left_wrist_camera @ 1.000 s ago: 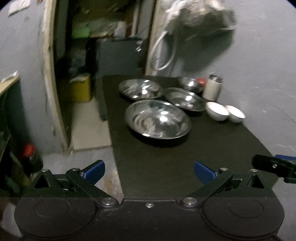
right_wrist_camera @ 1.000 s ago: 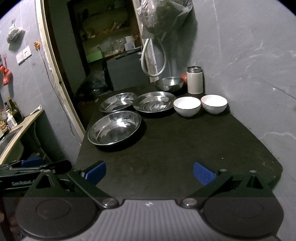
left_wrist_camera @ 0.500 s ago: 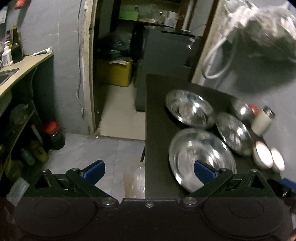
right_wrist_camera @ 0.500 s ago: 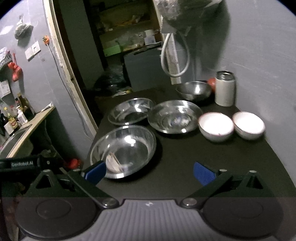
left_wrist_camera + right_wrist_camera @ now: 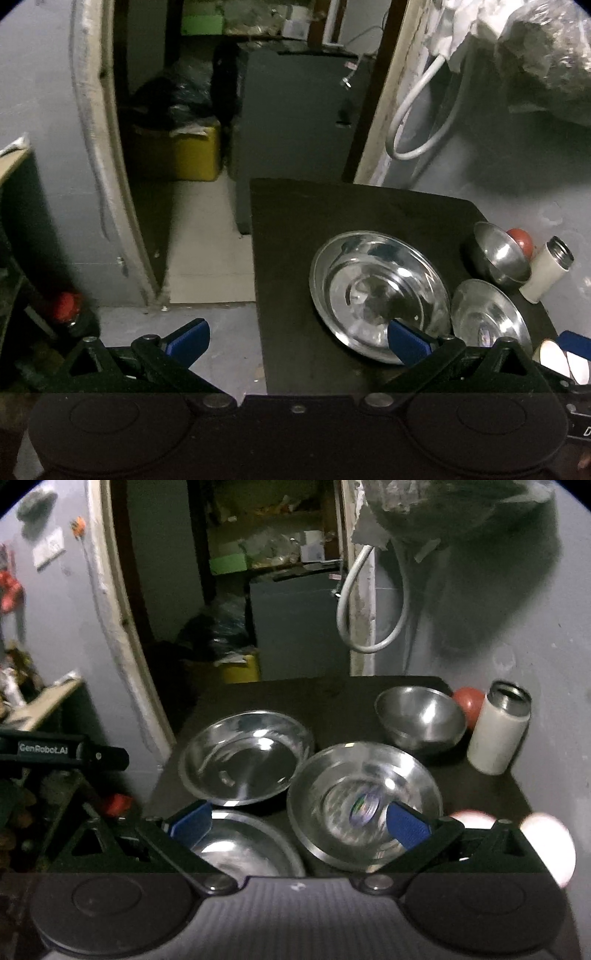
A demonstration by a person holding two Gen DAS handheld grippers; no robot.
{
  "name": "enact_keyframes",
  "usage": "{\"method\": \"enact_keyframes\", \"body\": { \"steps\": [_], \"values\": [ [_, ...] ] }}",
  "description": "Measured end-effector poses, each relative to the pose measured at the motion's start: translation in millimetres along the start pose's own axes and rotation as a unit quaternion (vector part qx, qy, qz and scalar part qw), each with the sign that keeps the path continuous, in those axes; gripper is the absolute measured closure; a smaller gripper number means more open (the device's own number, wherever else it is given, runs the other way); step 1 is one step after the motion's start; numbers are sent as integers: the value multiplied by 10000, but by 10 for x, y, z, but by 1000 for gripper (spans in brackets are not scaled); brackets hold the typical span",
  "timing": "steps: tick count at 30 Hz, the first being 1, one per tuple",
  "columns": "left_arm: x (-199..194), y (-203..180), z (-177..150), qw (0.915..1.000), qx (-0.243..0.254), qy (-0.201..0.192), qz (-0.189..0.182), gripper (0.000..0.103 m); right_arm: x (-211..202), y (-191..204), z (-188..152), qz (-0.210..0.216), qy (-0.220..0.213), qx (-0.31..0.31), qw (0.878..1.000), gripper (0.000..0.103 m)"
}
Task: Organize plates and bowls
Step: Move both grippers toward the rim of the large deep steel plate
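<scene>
A: Right tongs spread wide, empty, low over the nearest steel plate w/ one blue tip above its rim. Left tongs also apart, nothing held, straddling the counter edge by the far-left plate.

B: Beyond?

A: Middle plate just right, then the far-left one, all close together on the black counter. Two white bowls at right edge (blown out, blurry). Further back: small steel bowl, white flask, red thing behind.

B: Handling?

A: Prob. light, stiff, slick steel; best pinched at the rim, firmly, or likely to slip. White bowls look ceramic, so chippable; gentle stacking.

B: Vs half a sec ago?

A: Both tongs closer in and lower; right view lost most of the near plate under its body, left view swung back toward the counter.
</scene>
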State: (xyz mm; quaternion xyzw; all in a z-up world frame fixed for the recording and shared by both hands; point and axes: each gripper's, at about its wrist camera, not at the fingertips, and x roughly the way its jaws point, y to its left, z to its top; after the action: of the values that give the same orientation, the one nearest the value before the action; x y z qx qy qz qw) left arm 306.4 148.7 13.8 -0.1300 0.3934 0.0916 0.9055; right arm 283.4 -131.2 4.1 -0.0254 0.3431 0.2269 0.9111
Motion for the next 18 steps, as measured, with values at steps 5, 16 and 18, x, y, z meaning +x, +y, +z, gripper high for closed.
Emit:
{"method": "enact_keyframes", "body": {
  "steps": [5,16,18],
  "values": [
    [349,63,164,9996,29,199,-185,1,354,66,205,-275,46,-88,9996,0],
    [768,50,295,9984,-17,353,-444,3,1014,1,389,-492,212,-112,9985,0],
    [816,46,311,9981,-35,389,-483,5,1100,-18,425,-477,231,-86,9986,0]
  ]
}}
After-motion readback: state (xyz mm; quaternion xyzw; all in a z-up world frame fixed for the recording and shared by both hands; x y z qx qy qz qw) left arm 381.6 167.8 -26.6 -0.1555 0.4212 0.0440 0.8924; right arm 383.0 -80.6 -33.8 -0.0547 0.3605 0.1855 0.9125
